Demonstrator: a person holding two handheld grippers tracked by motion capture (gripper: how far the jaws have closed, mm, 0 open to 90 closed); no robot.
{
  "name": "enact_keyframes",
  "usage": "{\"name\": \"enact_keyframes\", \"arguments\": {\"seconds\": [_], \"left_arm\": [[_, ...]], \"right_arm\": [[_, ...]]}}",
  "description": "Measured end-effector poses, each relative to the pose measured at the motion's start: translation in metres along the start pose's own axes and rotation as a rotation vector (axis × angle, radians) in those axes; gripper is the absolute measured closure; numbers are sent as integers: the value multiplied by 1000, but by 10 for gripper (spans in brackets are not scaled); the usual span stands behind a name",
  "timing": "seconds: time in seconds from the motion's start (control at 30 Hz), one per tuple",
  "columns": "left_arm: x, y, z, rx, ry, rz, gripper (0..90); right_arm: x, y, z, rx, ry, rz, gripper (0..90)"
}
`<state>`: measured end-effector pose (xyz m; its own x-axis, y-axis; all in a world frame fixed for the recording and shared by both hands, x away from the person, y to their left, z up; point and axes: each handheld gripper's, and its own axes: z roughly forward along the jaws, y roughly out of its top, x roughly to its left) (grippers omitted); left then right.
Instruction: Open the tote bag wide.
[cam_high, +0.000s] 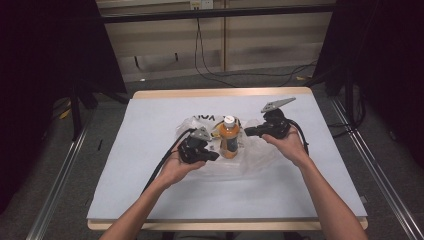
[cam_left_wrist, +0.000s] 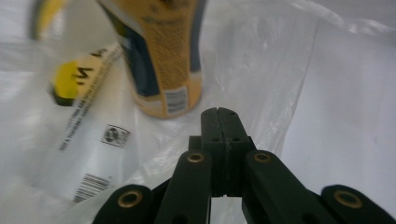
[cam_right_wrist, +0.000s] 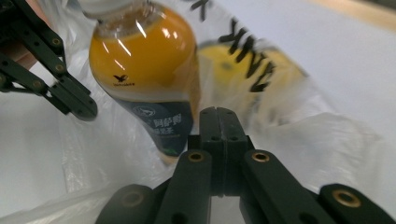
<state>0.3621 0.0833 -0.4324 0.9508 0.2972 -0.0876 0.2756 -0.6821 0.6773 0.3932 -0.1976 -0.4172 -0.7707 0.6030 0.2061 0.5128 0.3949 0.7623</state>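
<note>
Bottle of orange drink with white cap (cam_high: 229, 137) upright at table centre on crumpled clear plastic bag (cam_high: 260, 150). Left gripper (cam_high: 214, 156) just left of bottle, jaws pressed together, holding nothing. Right gripper (cam_high: 247, 132) just right, jaws likewise together and empty.

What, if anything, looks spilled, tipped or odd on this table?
Nothing stands out. The bottle stands upright and capped on the crumpled plastic bag, with no liquid spilled around it. Both grippers, left and right, flank it with fingers shut, holding nothing.
</note>
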Motion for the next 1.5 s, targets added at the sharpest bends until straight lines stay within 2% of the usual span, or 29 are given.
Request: {"name": "enact_keyframes", "arguments": {"seconds": [0.07, 0.1, 0.13, 0.17, 0.2, 0.23, 0.3, 0.33, 0.37, 0.4, 0.43, 0.57, 0.63, 0.67, 0.73, 0.77, 0.8, 0.93, 1.0, 1.1, 1.13, 1.17, 1.2, 1.23, 1.27, 1.33, 1.43, 1.47, 1.5], "left_arm": [[-3, 1, 4, 19, -6, 5, 900], [-3, 2, 6, 24, -13, 5, 900], [-3, 2, 8, 36, -11, 7, 900], [-2, 1, 10, 46, -4, 8, 900], [0, 0, 13, 45, -14, -1, 900], [0, 0, 15, 47, -9, -8, 900], [0, -2, 20, 35, -16, -18, 900], [0, -3, 21, 43, -21, -20, 900], [0, -4, 24, 39, -25, -30, 900], [0, -4, 29, 57, -28, -29, 900], [0, -4, 29, 57, -28, -29, 900], [-1, -6, 41, 89, -29, -30, 900], [-4, -6, 45, 100, -39, -25, 900], [-6, -7, 45, 100, -39, -21, 900], [-6, -8, 45, 96, -44, -27, 900], [-8, -9, 44, 100, -43, -30, 900], [-8, -10, 44, 97, -59, -30, 900], [-18, -14, 39, 116, -65, -1, 900], [-22, -18, 37, 112, -85, -13, 900], [-29, -23, 33, 108, -95, 6, 900], [-30, -24, 33, 105, -97, 0, 900], [-31, -25, 32, 109, -109, -2, 900], [-33, -27, 32, 90, -133, -11, 900], [-34, -28, 31, 101, -141, 10, 900], [-37, -29, 30, 105, -132, 2, 900], [-42, -32, 28, 102, -140, 8, 900], [-45, -35, 26, 93, -154, 12, 900], [-46, -36, 26, 88, -159, 10, 900], [-47, -36, 25, 97, -146, 12, 900]], "right_arm": [[0, 2, 6, 51, 24, -4, 900], [1, 5, 9, 91, 53, -10, 900], [1, 5, 9, 91, 53, -10, 900], [1, 6, 10, 115, 68, -17, 900], [2, 8, 11, 144, 90, -21, 900], [3, 10, 13, 177, 104, -46, 900], [6, 11, 17, 218, 132, -45, 900], [7, 11, 20, 234, 129, -60, 900], [9, 11, 22, 249, 128, -57, 900], [9, 8, 30, 272, 143, -53, 900], [9, 8, 30, 272, 143, -53, 900], [6, 0, 50, 351, 146, -57, 900], [0, -5, 56, 383, 150, -32, 900], [-6, -11, 61, 419, 102, -20, 900], [-9, -13, 62, 418, 109, -11, 900], [-15, -13, 61, 395, 80, 7, 900], [-15, -13, 61, 395, 80, 7, 900], [-20, -11, 62, 381, 31, 2, 900], [-28, -11, 63, 333, 11, 26, 900], [-34, -12, 63, 306, -8, 49, 900], [-37, -12, 63, 295, -14, 59, 900], [-39, -12, 63, 287, -32, 67, 900], [-42, -12, 62, 278, -45, 78, 900], [-45, -12, 63, 259, -51, 78, 900], [-48, -13, 62, 251, -70, 99, 900], [-55, -13, 61, 226, -107, 119, 900], [-60, -13, 61, 207, -122, 128, 900], [-62, -13, 61, 202, -142, 138, 900], [-64, -13, 61, 188, -150, 145, 900]]}}
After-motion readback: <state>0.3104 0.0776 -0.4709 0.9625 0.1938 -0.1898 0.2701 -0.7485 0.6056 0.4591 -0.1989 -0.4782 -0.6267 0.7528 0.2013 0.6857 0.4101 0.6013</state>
